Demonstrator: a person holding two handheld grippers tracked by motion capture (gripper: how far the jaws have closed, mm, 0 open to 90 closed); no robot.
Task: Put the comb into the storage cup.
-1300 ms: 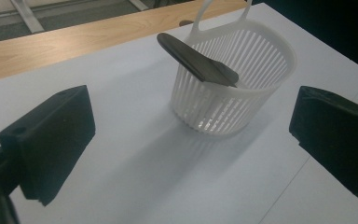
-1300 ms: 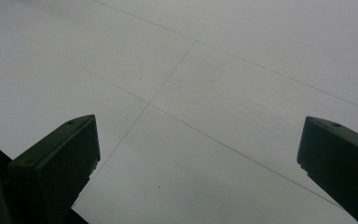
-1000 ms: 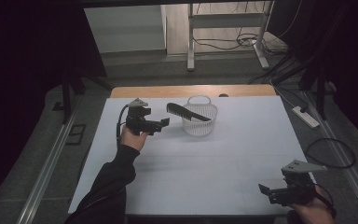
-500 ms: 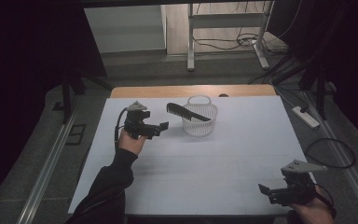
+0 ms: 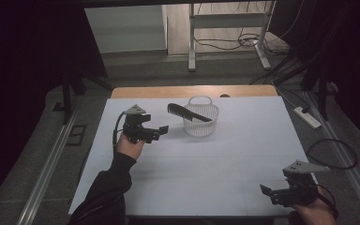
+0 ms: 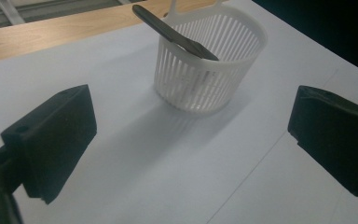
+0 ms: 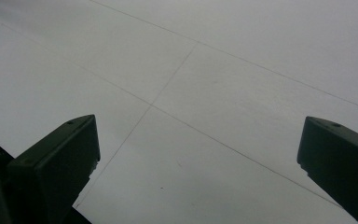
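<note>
The left tongs (image 5: 158,131) hang left of centre in the high view, jaws spread wide and empty — a little lower and farther left than a second ago, so farther from the basket (image 5: 200,120). The basket stands at upper centre on the white table (image 5: 225,164), unmoved, with the black comb (image 5: 187,112) leaning across its rim. The right tongs (image 5: 273,193) stay at lower right — released too, over bare table.
</note>
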